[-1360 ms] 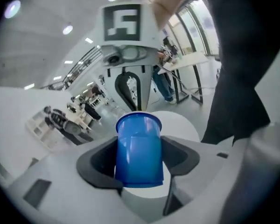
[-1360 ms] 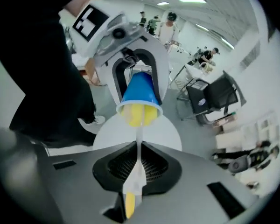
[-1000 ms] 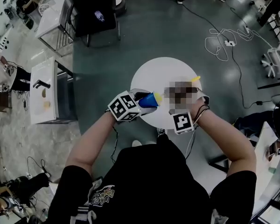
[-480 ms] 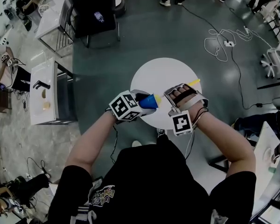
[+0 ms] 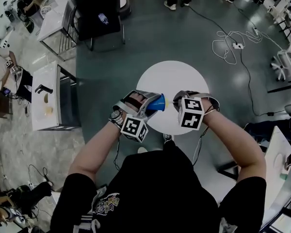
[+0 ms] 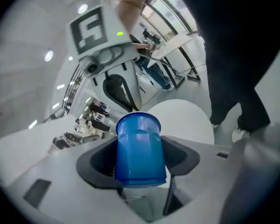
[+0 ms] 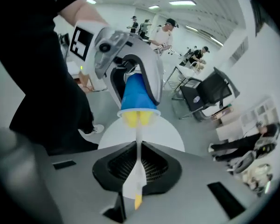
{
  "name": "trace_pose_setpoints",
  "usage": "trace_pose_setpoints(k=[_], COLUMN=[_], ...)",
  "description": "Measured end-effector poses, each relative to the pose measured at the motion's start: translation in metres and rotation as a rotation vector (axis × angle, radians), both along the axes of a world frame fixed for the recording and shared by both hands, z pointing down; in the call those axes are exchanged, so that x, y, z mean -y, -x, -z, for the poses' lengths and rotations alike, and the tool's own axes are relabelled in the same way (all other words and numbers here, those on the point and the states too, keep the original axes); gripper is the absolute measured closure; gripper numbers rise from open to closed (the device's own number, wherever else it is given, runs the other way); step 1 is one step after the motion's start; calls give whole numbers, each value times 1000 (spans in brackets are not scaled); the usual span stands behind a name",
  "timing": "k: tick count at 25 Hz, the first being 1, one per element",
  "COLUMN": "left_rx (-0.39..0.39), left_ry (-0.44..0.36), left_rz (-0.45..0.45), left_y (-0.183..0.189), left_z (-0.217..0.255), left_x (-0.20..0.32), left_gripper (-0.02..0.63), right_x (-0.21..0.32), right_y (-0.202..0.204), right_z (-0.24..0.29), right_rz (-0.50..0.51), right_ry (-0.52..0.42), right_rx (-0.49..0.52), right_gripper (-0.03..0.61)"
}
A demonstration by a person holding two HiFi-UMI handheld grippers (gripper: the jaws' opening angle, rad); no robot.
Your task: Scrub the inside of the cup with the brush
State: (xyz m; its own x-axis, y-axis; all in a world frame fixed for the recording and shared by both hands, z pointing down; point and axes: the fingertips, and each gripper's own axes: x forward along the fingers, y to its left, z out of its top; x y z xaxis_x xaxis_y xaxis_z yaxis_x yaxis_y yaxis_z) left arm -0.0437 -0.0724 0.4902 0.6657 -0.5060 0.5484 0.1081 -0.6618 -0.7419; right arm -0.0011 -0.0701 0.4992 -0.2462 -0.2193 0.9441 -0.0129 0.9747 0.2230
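Head view: left gripper (image 5: 146, 106) fingers (image 6: 95, 160) clamp cup (image 5: 157, 102), right gripper (image 5: 177, 101) fingers (image 7: 164, 164) clamp brush (image 7: 137, 117); both rolled over.

No words, numbers or brands legible, square markers (image 5: 134, 128) carried on the cubes of the left gripper (image 5: 150, 103) and right gripper (image 5: 177, 98) (patterns, not letters), shirt print (image 5: 104, 205) too blurred to be read.

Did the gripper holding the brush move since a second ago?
Yes. The right gripper with the brush turned: its marker cube climbed from the white table's near edge toward the middle, closer to the blue cup.
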Motion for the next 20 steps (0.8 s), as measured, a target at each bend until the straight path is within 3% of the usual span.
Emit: trace_pose_setpoints(k=[4, 7, 9, 11, 16, 20], left_rx=[41, 27, -4, -49, -208, -333], left_ry=[-263, -276, -171, -16, 420, 761], left_rz=[-107, -110, -69, -16, 145, 245], left_y=[-1, -4, -6, -6, -2, -2], left_z=[9, 12, 9, 5, -3, -11], left_x=[-7, -10, -9, -9, -5, -4], left_gripper=[336, 336, 336, 336, 336, 336], right_x=[-13, -18, -16, -11, 7, 17], right_y=[6, 2, -2, -3, -2, 1], right_z=[3, 6, 6, 4, 4, 16], right_rz=[-130, -172, -140, -66, 156, 394], right_ry=[277, 365, 316, 197, -192, -529], right_rx=[125, 162, 132, 58, -122, -265], right_gripper=[538, 537, 538, 538, 538, 538])
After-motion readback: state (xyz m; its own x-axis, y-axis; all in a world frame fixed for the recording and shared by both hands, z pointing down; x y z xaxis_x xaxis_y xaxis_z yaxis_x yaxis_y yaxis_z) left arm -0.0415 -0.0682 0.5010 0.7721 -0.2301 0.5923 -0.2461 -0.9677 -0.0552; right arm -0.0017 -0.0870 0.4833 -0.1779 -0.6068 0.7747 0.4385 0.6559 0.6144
